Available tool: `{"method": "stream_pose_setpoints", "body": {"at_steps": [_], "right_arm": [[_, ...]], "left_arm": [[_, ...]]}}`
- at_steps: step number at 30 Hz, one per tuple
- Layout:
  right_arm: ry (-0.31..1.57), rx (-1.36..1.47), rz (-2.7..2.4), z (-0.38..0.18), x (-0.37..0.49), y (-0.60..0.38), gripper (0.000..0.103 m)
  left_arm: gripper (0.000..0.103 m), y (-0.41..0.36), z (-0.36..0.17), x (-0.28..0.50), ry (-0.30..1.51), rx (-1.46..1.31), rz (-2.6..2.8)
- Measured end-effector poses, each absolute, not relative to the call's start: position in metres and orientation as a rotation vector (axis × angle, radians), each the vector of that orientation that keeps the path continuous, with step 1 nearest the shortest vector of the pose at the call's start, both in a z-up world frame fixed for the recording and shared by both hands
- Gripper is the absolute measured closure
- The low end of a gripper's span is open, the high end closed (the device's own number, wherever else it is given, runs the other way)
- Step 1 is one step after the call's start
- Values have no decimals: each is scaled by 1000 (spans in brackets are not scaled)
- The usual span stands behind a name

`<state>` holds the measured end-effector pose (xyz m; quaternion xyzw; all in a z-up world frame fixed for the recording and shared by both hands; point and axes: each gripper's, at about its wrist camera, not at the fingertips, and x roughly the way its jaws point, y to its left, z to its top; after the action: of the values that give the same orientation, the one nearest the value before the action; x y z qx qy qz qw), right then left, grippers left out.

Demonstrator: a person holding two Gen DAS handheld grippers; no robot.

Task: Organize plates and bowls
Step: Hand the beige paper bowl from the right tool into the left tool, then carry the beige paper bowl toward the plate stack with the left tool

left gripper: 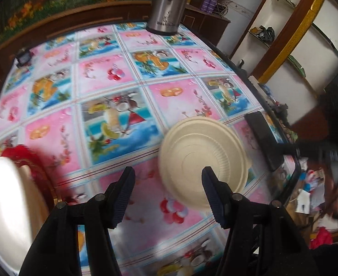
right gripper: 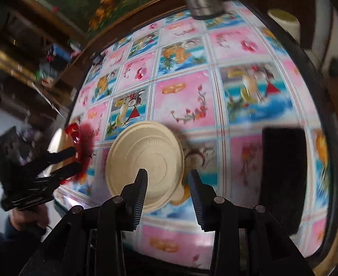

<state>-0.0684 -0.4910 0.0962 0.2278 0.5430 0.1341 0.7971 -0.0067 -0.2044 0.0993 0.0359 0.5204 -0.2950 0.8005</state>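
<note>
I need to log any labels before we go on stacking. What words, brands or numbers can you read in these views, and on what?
Nothing reads clearly.
Steel flask: a small printed mark near its base, too blurred to read.
Tablecloth: pink squares carry script-like flourishes, not legible as words.
Cream plate: only moulded rings, no text.
Black flat object: blank and blurred.
Purple cans on the shelf: too small to read.
</note>
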Motion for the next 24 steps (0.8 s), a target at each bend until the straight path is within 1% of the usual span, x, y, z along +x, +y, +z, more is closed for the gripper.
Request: {"method": "stream_pose_setpoints", "body": {"at_steps": [1,2,7,9,10,12,15,16,17,18,24], "right_arm": [[1174,511,290,93,-74,-490,63],[1185,520,291,90,-76,-484,63],[1238,610,273,58,-92,-474,63],[1243,642,276,49,-91,-472,63],[1244,647,271,47,-90,-471,63],[1250,663,261,40,-86,-470,63],[1256,658,247,34,-80,-466,63],[1250,658,242,33,-79,-466,64],[1243,656,244,34,-78,-465,70],[1239,649,252,35,-77,-463,83],[1244,601,248,44,-74,-458,85]], "left_arm": [[46,-208,95,-3,1133,75,-639],[50,-213,90,1,1152,71,-647],[52,-226,73,14,1183,99,-647],[65,-228,64,20,1204,108,-645],[68,-228,61,21,1212,107,-654],[78,-232,54,21,1220,128,-659],[87,-237,50,15,1203,190,-656],[88,-239,50,11,1186,212,-657],[88,-240,51,8,1170,232,-657],[88,-242,52,4,1153,258,-653],[88,-242,69,-13,1041,363,-609]]}}
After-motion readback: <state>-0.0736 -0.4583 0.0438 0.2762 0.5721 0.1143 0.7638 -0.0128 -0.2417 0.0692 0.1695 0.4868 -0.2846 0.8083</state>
